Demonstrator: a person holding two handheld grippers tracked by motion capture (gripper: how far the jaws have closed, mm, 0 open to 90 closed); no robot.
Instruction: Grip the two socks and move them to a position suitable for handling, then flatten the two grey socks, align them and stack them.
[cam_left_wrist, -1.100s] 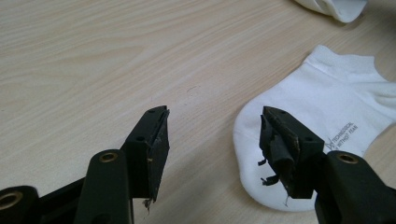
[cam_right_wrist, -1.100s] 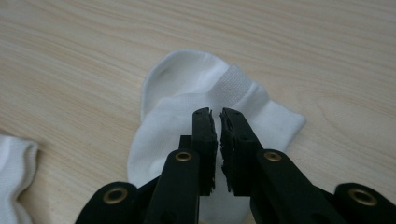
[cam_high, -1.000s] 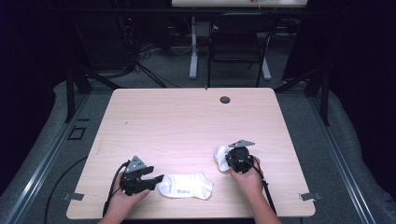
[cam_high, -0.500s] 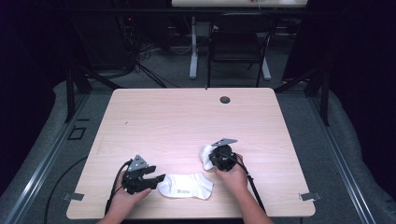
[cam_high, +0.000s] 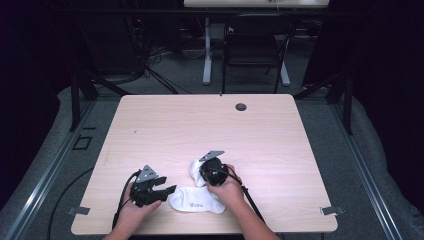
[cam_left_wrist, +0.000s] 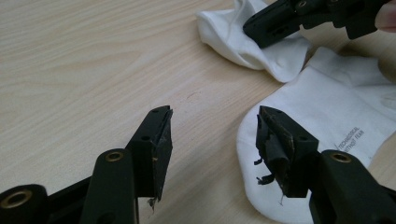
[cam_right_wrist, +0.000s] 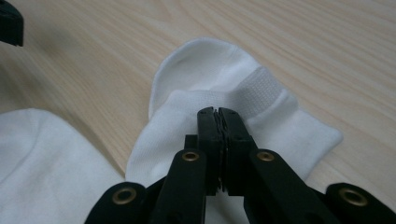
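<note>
Two white cotton socks lie at the lower middle of the pale wooden surface (cam_high: 280, 135): the flat sock (cam_high: 192, 200) below, the crumpled sock (cam_high: 195, 169) just above it. Right tool (cam_high: 201, 172) is clamped on the crumpled sock. Left tool (cam_high: 172, 189), jaws apart with nothing between them, sits beside the flat sock's left end.

A lab or recording studio is suggested. A pale wood-laminate table (cam_high: 280, 130) with a round black cable grommet (cam_high: 241, 106) is set on grey carpet, enclosed by black curtains and dark metal frame struts (cam_high: 80, 90). Behind it, tangled black cables (cam_high: 160, 75) and a black chair (cam_high: 256, 45) beside a white desk leg (cam_high: 206, 52) are seen.
</note>
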